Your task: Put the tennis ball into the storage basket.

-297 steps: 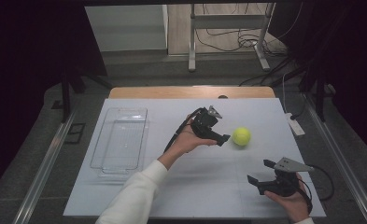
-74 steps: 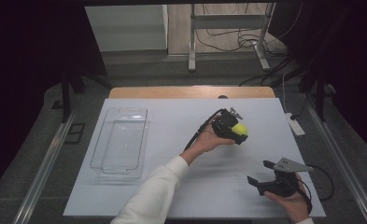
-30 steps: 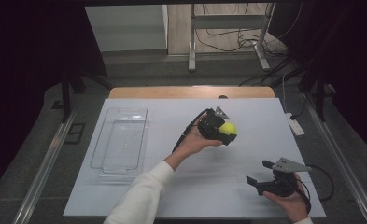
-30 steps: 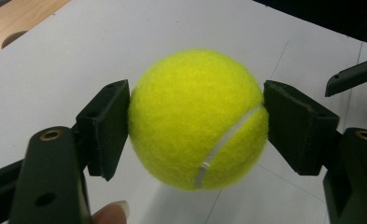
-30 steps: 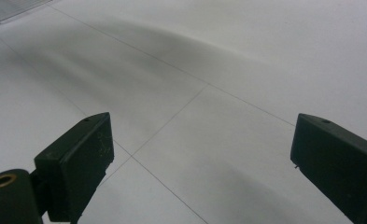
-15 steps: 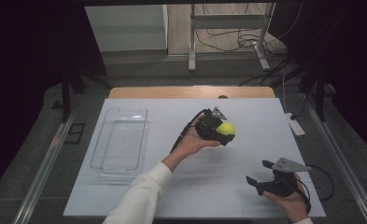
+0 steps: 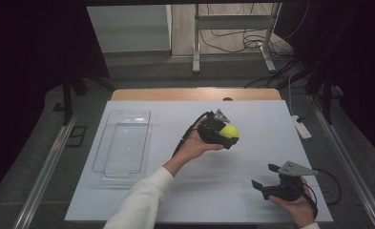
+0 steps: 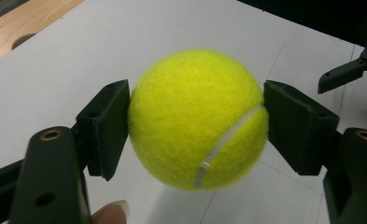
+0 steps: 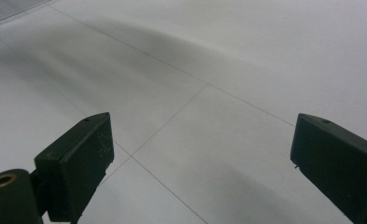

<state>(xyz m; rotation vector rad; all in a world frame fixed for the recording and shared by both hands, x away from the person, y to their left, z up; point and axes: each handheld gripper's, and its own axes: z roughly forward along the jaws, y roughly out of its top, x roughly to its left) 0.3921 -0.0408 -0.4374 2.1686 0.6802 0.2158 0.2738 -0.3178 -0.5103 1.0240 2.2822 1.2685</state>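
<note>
Left gripper (image 7: 227,135) has the ball (image 7: 229,131) clamped between both pads, held off the table (image 7: 252,205) around mid-sheet, a bit right of centre. In the left gripper view the ball (image 8: 197,119) sits square between the jaws, pads on opposite sides near its widest line, so the grip looks centred. Seam runs toward the right pad; no slip visible.

Right gripper (image 7: 276,183) rests in the hand at about 5 o'clock from the ball, jaws wide, nothing between them. Its own view shows bare sheet ahead.

Tray (image 7: 123,145) lies at 9 o'clock from the ball, well apart, clear plastic, nothing in it that I can make out.

My read: this is the carry step, ball to tray. Notes for doing it well:
- Don't add squeeze. Felt ball is springy; more force can squirt it out forward.
- Keep the jaws level during the carry so the ball doesn't roll along the pads.
- Travel toward 9 o'clock high enough to clear the tray's near wall, then come down inside the rim.
- Let go low, close to the tray floor. Dropped from height it will bounce out; the walls look shallow.
- Open slowly, then lift straight up so a pad doesn't flick it.
- Right gripper can stay parked; it's out of the path.
</note>
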